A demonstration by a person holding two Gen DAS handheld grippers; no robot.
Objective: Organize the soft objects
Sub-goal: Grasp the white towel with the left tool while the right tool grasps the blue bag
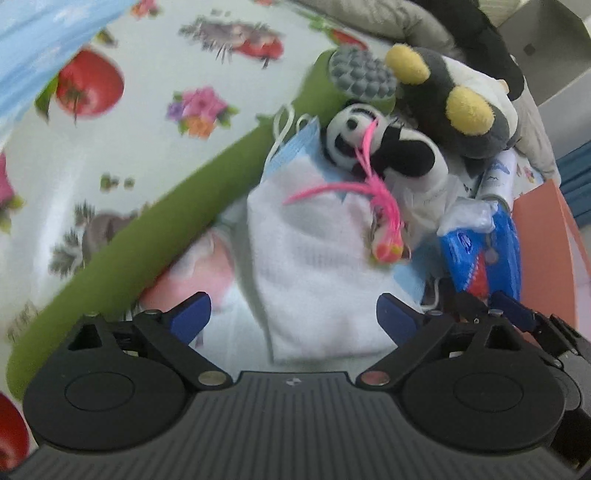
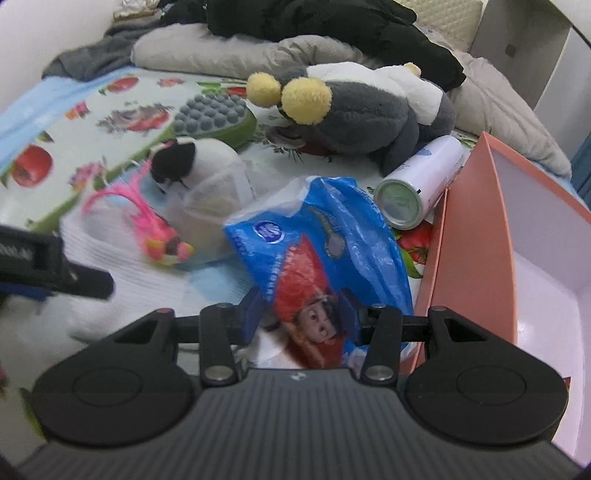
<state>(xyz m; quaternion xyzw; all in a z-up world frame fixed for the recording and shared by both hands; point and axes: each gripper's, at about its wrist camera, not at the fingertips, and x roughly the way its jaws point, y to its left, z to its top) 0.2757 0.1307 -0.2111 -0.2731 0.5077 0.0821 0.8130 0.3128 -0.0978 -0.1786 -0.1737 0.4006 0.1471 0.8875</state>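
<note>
- Right wrist view: we see the right gripper with its jaws clamped on the blue plastic packet, which rises crumpled from between the fingers. The left wrist view shows this same packet only at its right side, with the right gripper's black linkage just below it.
- Left wrist view: we see the left gripper with jaws spread wide and nothing between them, poised over the white knitted cloth. In the right wrist view only a dark, blurred part of this gripper enters from the left edge.
- Only the right wrist view shows the inside of the pink box: pale walls, standing just right of the packet. A spray can lies on its side against the box's outer corner.
- Both views show the panda plush lying beside the pink feather toy, which rests on the cloth. The grey plush with yellow pompoms lies behind them, near the green massage brush with grey nubs.
- The left wrist view alone shows the brush's long green handle running diagonally across the surface.
- Surface: a sheet printed with tomatoes and flowers covers the working area.
- Room: beige and black garments are heaped along the far edge; pale furniture stands at the upper right.
</note>
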